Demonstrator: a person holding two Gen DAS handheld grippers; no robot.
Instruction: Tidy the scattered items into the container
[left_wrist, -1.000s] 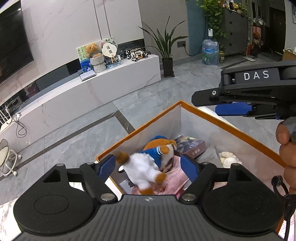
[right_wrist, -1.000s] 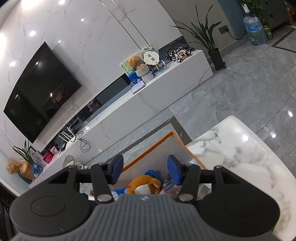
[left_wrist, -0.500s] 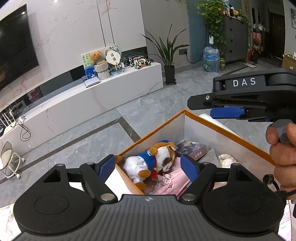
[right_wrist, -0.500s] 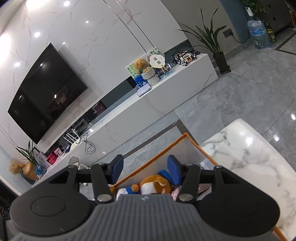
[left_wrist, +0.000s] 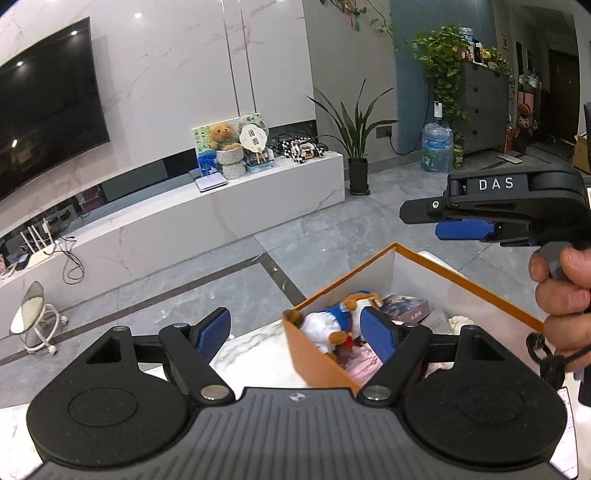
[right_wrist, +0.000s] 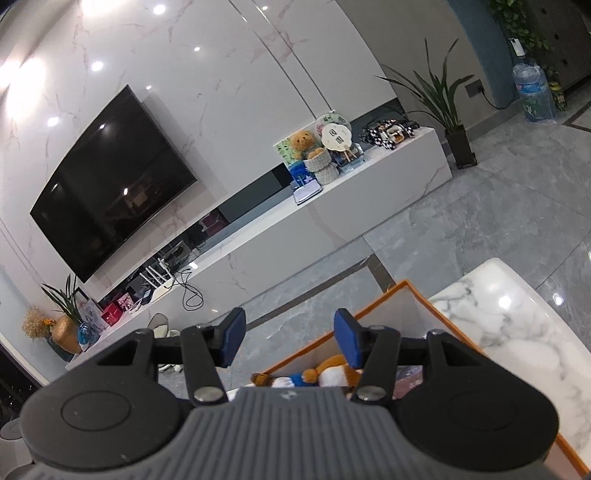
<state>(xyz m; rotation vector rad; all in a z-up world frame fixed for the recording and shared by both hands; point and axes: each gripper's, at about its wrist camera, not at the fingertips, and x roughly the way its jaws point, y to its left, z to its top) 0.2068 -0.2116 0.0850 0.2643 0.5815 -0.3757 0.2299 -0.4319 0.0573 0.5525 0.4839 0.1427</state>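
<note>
Grey marble floor tiles and a long white media console with a black wall-mounted television (right_wrist: 110, 184) fill the background, and a white marble-patterned bench (right_wrist: 517, 325) is seen at the lower right of the right wrist view. On this bench stands an orange-rimmed rectangular cardboard box with pale inner walls (left_wrist: 461, 277). Inside the box, near its left corner, a brown-and-white plush dog in a blue-and-white outfit (left_wrist: 332, 321) is lying on its side, resting on pink printed paper (left_wrist: 365, 360). Beside it, further in, a dark printed booklet (left_wrist: 406, 306) and a small white fluffy item (left_wrist: 458, 321) are seen.

The left tool (left_wrist: 295, 332) is held low at the box's near-left corner with its blue-padded fingers (left_wrist: 214, 332) spread wide; nothing is gripped, and the right finger is positioned over the box interior, just beside the plush dog. The right tool (right_wrist: 288, 339) is held above the box, also spread apart and empty. In the left wrist view it (left_wrist: 461, 229) is seen side-on, gripped by a bare hand (left_wrist: 561, 295) at the frame's right edge.
</note>
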